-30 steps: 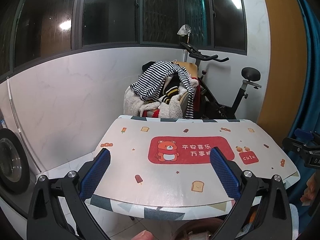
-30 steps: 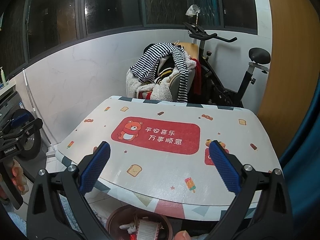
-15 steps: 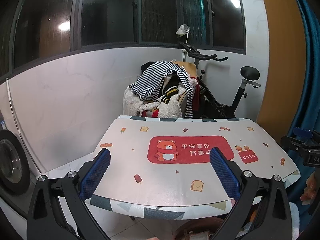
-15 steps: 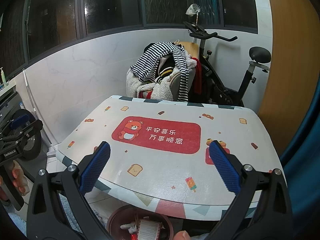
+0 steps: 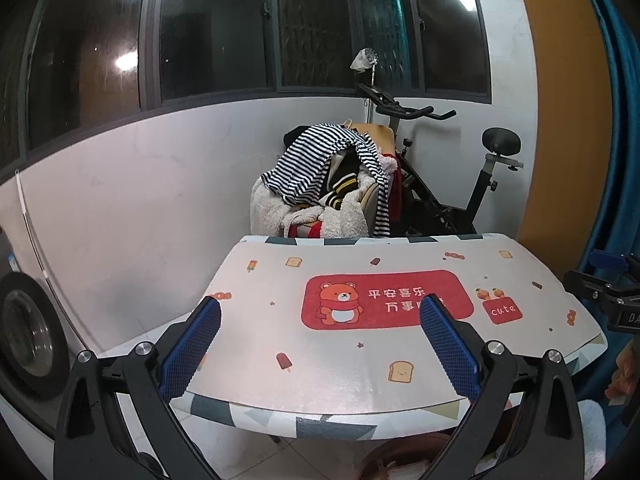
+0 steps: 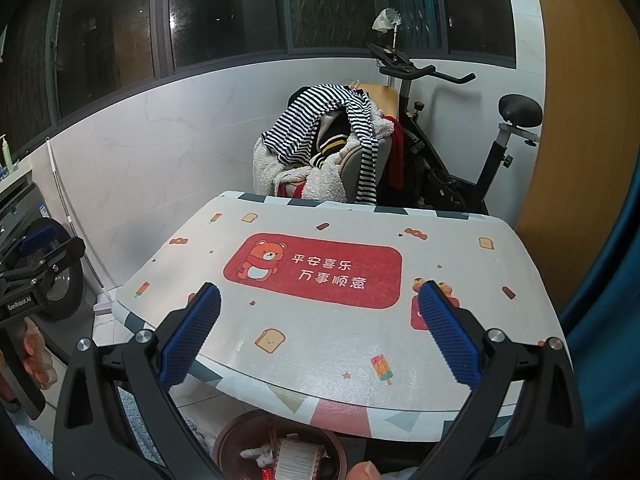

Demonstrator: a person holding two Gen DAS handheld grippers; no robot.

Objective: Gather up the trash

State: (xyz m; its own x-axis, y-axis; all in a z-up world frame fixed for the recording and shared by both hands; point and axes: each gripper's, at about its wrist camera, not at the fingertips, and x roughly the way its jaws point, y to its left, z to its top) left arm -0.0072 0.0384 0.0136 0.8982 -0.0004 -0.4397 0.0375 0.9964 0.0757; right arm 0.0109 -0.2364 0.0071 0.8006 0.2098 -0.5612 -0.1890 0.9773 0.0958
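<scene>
Trash already lying in the bin below the bench, both grippers empty.

Nearest, the brown trash bin (image 6: 280, 446) sits on the floor under the bench's near edge, holding crumpled white scraps and a printed packet (image 6: 296, 460); the left view shows only its rim. The right gripper (image 6: 318, 334) and left gripper (image 5: 318, 340) hover above the bench (image 6: 460, 240) with blue fingers (image 6: 192, 334) spread wide, gripping nothing. The patterned top shows no loose litter, so collection looks near finished. The sensible step is probably a last scan of the bench and floor: hold both grippers level, sweep slowly, and approach any find from above with the fingers already wide. Farther off stand a clothes-heaped chair (image 6: 320, 148) and an exercise bike (image 6: 480, 152).
</scene>
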